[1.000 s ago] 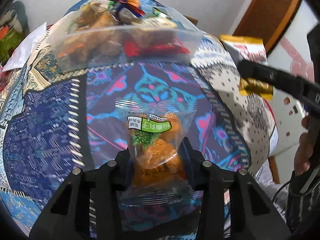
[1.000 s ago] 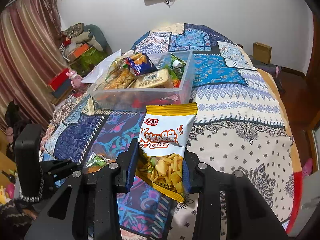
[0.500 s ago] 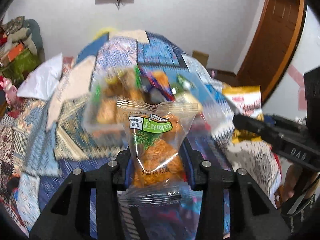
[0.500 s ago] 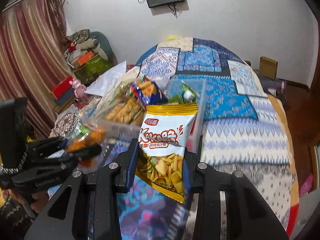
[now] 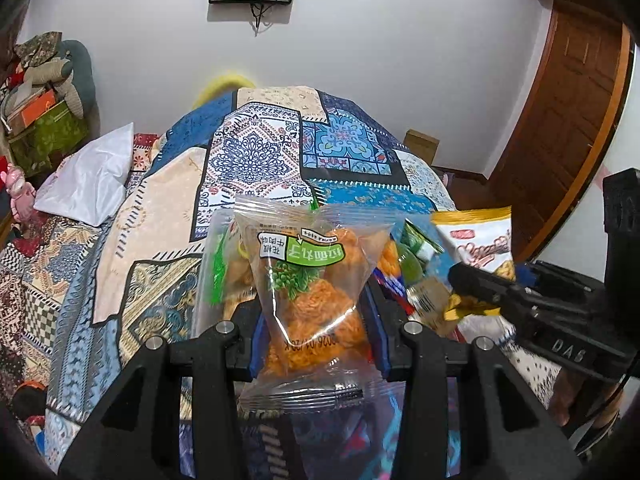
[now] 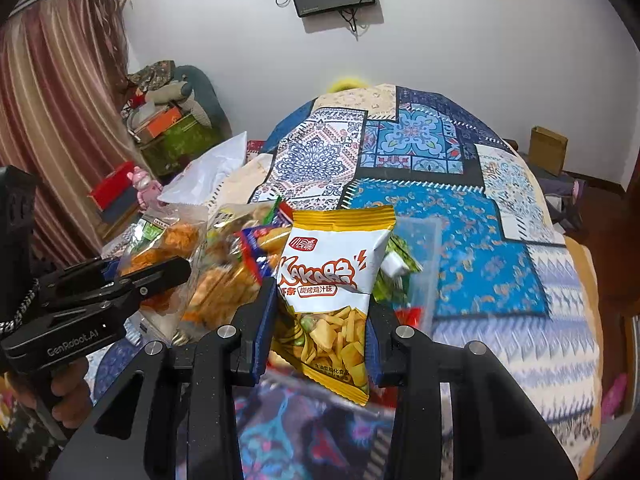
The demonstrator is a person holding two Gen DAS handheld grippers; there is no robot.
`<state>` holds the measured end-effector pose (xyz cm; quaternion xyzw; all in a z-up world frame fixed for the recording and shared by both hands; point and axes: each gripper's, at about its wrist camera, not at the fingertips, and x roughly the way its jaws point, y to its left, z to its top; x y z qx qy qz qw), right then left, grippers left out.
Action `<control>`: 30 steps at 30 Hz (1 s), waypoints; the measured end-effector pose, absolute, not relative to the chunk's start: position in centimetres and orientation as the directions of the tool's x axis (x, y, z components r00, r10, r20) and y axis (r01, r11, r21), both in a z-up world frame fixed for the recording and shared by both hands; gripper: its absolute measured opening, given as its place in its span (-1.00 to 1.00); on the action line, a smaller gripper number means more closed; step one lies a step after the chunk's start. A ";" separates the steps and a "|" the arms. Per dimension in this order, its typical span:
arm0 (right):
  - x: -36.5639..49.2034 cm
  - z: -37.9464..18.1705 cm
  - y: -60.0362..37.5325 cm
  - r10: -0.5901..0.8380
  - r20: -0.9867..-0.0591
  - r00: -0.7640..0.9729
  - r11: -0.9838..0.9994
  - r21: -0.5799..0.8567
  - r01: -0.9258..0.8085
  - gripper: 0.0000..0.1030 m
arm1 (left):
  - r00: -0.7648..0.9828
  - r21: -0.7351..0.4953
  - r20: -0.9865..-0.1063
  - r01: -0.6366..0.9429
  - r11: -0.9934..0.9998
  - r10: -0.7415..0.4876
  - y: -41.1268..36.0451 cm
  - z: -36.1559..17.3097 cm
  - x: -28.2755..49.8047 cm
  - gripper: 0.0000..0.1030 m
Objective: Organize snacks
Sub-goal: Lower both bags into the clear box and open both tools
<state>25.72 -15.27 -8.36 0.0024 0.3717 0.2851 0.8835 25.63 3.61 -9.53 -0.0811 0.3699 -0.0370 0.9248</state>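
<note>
My left gripper (image 5: 316,316) is shut on a clear packet of orange fried snack with a green label (image 5: 312,292), held up just in front of the clear plastic snack box (image 5: 204,276). My right gripper (image 6: 320,320) is shut on a yellow and white chip bag (image 6: 332,280), held over the near edge of the same box (image 6: 420,264), which is full of several snack packets. The right gripper with its bag also shows at the right of the left wrist view (image 5: 520,292). The left gripper with its packet shows at the left of the right wrist view (image 6: 120,284).
The box sits on a bed with a patchwork quilt (image 6: 460,208). A white plastic bag (image 5: 88,180) lies on the bed's left side. Cluttered boxes and toys (image 6: 168,128) stand by the curtain at the left. A wooden door (image 5: 568,120) is at the right.
Both grippers have lifted and moved forward with their packets, from low over the quilt up to the snack box. The grips have not changed.
</note>
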 end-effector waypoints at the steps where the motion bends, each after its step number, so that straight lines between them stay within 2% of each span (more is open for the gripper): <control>1: 26.1 -8.6 -15.1 0.503 -0.659 0.558 0.837 0.213 -0.503 -0.33 | 0.720 -0.175 -0.682 0.008 0.985 -0.127 3.5 -9.7 26.1 -0.19; 8: 27.4 -9.9 -13.8 0.478 -0.685 0.550 0.842 0.178 -0.509 -0.29 | 0.737 -0.139 -0.670 -0.008 0.990 -0.088 3.0 -11.1 28.0 -0.19; 10: 27.6 -10.3 -13.7 0.465 -0.691 0.553 0.847 0.168 -0.504 -0.27 | 0.742 -0.143 -0.666 -0.019 0.990 -0.082 3.2 -11.3 28.1 -0.09; 12: 27.8 -10.7 -13.8 0.453 -0.705 0.546 0.854 0.166 -0.493 -0.01 | 0.734 -0.153 -0.675 -0.036 0.988 -0.078 3.6 -11.6 28.1 0.20; 18: 27.0 -10.2 -14.9 0.441 -0.695 0.568 0.865 0.161 -0.475 0.28 | 0.728 -0.175 -0.681 -0.060 0.983 -0.077 4.4 -11.6 27.2 0.28; 23: 25.7 -8.5 -15.8 0.438 -0.674 0.595 0.870 0.150 -0.470 0.29 | 0.752 -0.180 -0.652 -0.035 0.983 -0.092 4.4 -9.6 25.0 0.28; 30: 21.9 -4.3 -16.8 0.460 -0.596 0.658 0.863 0.125 -0.490 0.29 | 0.839 -0.123 -0.538 0.008 0.992 -0.073 3.2 -4.3 19.6 0.28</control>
